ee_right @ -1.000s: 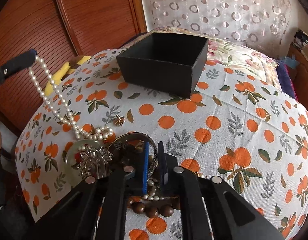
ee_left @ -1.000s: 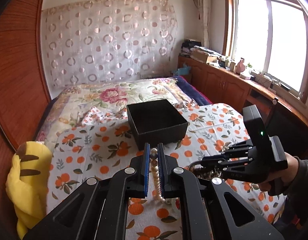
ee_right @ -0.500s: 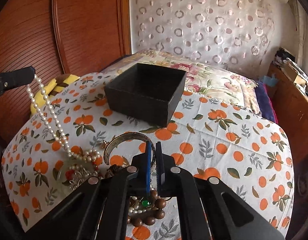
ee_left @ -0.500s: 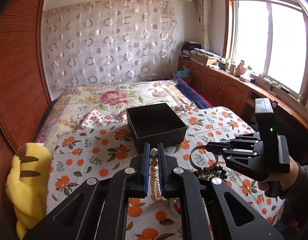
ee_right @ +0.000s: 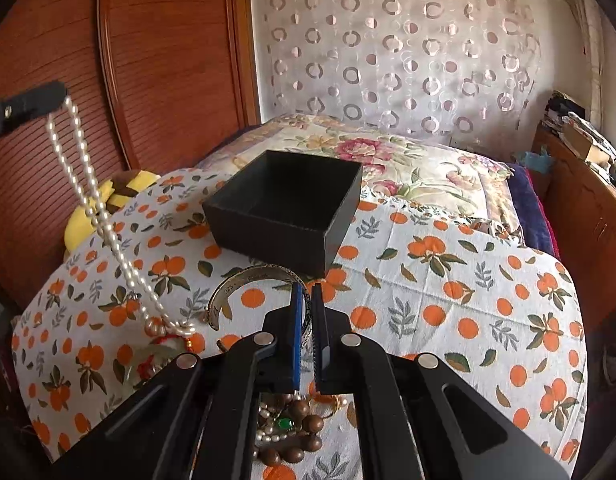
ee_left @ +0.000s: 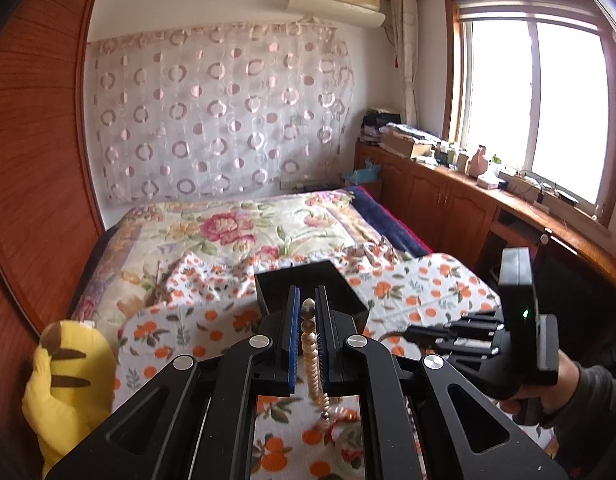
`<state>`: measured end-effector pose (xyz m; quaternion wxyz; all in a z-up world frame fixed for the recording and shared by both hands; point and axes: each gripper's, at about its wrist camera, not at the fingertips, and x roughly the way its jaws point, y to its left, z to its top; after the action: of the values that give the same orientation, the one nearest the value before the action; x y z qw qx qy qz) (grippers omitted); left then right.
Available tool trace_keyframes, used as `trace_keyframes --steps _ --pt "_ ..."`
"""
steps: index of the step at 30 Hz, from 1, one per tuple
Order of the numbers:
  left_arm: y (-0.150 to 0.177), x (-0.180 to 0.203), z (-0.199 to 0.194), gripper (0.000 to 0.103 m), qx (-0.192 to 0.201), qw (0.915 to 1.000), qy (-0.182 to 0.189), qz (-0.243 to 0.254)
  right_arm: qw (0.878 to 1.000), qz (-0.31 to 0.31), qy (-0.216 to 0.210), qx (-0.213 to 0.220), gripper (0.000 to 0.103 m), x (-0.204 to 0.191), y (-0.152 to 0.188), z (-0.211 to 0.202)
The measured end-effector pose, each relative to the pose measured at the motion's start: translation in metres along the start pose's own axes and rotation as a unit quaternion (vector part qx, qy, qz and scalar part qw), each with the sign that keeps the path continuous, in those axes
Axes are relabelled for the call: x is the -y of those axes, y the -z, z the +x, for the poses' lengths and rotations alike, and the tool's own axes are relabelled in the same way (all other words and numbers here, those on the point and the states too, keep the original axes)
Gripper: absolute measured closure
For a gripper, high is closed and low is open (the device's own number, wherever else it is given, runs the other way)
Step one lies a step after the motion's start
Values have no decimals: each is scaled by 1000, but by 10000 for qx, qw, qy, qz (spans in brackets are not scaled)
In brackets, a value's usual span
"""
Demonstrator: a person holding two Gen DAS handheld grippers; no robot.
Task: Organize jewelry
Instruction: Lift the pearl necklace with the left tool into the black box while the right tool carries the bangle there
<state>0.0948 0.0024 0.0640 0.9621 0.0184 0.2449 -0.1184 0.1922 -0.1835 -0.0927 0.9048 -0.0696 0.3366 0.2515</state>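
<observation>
Hanging from our left gripper (ee_left: 308, 316), the pearl necklace (ee_right: 87, 196) runs as a doubled strand, its long axis slanting down from the clamped fingertips to the orange-print cloth (ee_right: 448, 304), where its lower end touches beside a heap of jewelry (ee_right: 285, 428). Our right gripper (ee_right: 306, 300) is clamped on a silver cuff bracelet (ee_right: 243, 276), holding its rim between the pads; the open C of the cuff faces down toward the cloth and arcs out to the left of the fingers. We can read "925" stamped inside the band, the rest being too small. An open black box (ee_right: 283, 216) sits just beyond the cuff, well apart from the necklace
</observation>
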Motion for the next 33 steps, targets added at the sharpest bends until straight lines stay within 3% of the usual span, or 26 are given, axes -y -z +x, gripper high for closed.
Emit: trace_keyframes --steps 14,21,28,33 --pt "-68 -8 19 96 337 9994 -2 76 9989 -126 -238 373 98 4 -50 -3" --pt "-97 -11 40 96 423 9991 14 101 9988 -107 -299 366 98 18 -73 22" --pt "-101 -12 69 96 278 9995 104 121 9991 -34 -387 144 98 31 -78 60" --pt "-85 -23 103 96 -64 9999 105 49 9988 -26 -491 41 98 33 -78 78"
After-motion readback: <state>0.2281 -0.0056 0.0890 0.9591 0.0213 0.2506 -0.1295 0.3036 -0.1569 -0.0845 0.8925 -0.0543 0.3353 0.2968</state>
